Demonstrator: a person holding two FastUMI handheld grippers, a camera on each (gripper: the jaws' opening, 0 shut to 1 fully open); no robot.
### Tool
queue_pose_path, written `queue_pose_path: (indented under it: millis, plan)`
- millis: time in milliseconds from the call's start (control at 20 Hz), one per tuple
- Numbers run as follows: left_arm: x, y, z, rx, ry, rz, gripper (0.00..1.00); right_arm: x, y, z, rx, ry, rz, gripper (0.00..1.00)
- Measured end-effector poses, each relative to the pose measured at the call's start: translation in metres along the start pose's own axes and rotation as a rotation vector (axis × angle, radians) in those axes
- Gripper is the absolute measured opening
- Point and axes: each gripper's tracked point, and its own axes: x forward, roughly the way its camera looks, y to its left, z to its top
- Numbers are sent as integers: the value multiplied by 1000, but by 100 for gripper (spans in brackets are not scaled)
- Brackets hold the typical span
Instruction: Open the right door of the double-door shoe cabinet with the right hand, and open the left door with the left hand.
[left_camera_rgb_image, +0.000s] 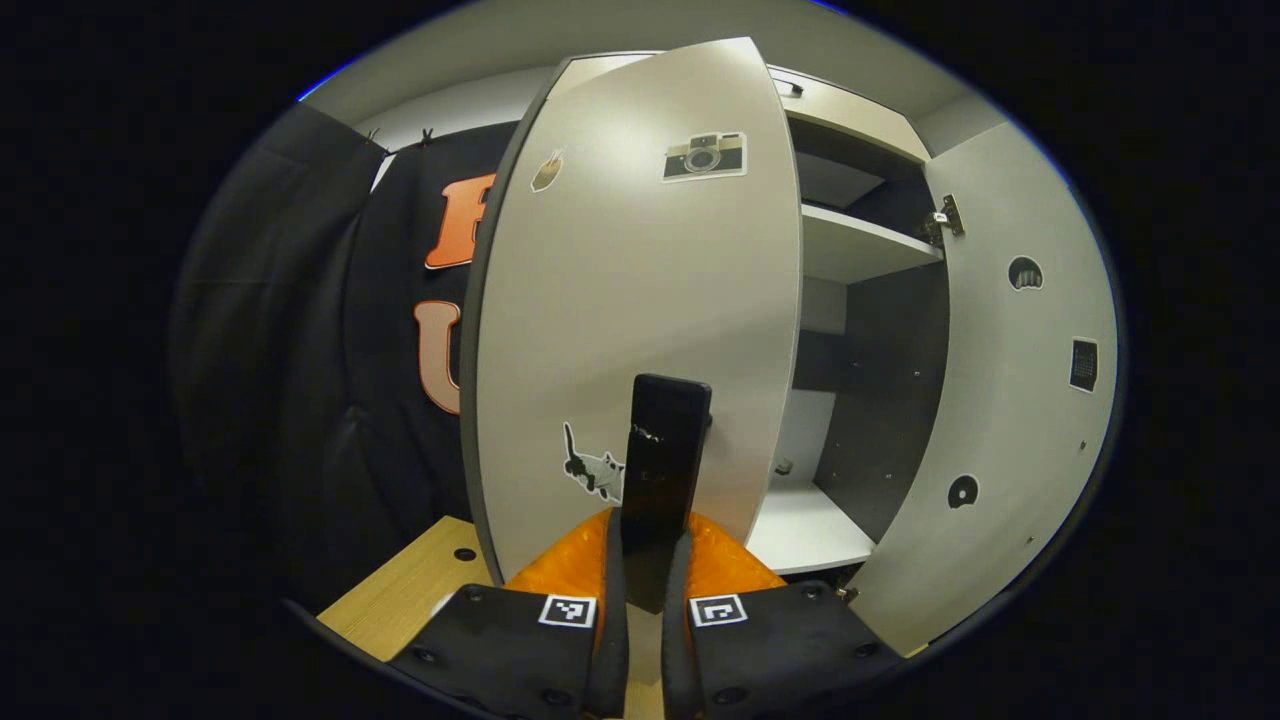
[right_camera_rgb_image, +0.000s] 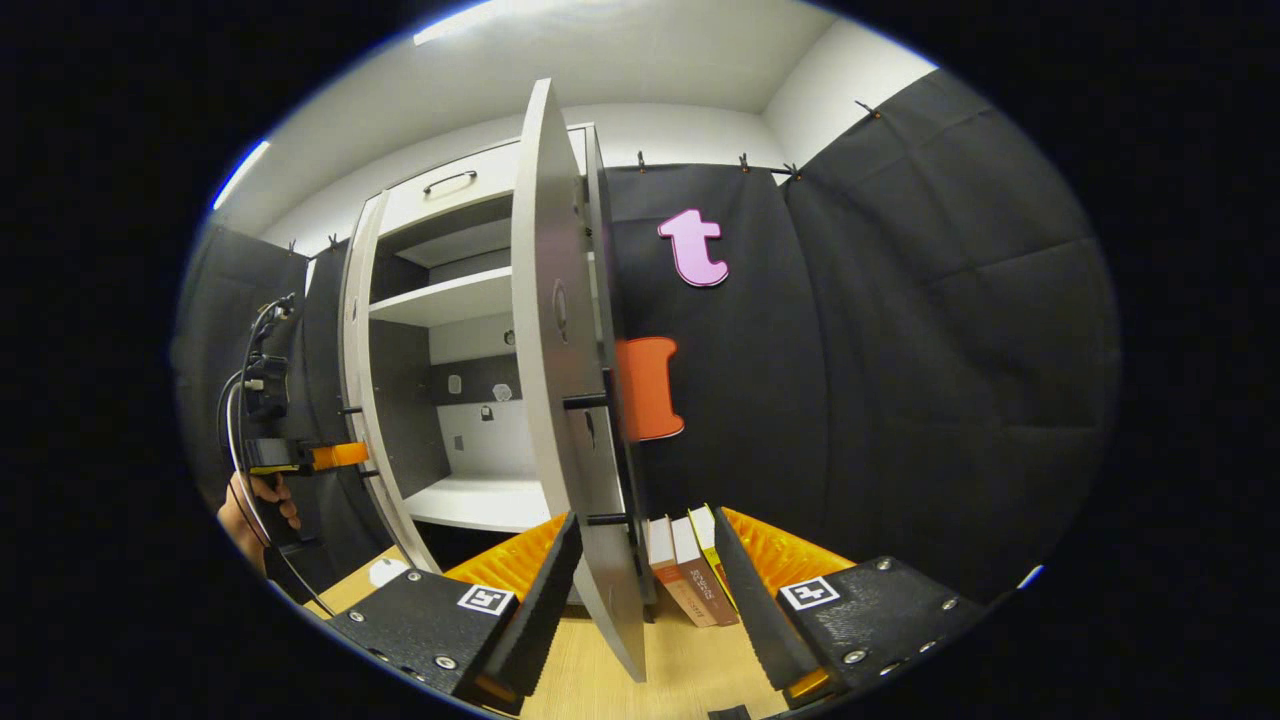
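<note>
My left gripper (left_camera_rgb_image: 645, 560) has its fingers clamped on the left door's handle (left_camera_rgb_image: 664, 455); my right gripper (right_camera_rgb_image: 640, 585) fingers are apart, straddling the right door (right_camera_rgb_image: 550, 330) edge. Left door (left_camera_rgb_image: 640, 300) part open. I judge best: swing along the hinge arc, grip steady, until the shelves (left_camera_rgb_image: 860, 245) are fully exposed.

- Black cloth wall (right_camera_rgb_image: 900, 330) ahead and right of the right claw, clipped along its top edge.
- White wall (right_camera_rgb_image: 690, 125) and ceiling above, lit by a bright strip (right_camera_rgb_image: 480, 18).
- Pale wooden tabletop (right_camera_rgb_image: 680, 670) beneath the claw.
- Books (right_camera_rgb_image: 685, 575) upright just ahead.
</note>
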Motion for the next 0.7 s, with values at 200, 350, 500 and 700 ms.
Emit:
queue_pose_path:
  millis: [200,350,500,700]
  plan:
    - [-2,6,1,-24,-12,49,20,1,20,-1,-3,-22,33,82]
    - [-4,9,2,-20,-23,75,20,1,35,0,-3,-25,65,81]
    - [-8,16,2,-41,-22,113,19,4,53,2,-1,-31,103,82]
    - [-14,20,2,2,-33,158,14,8,71,-3,-8,-17,133,81]
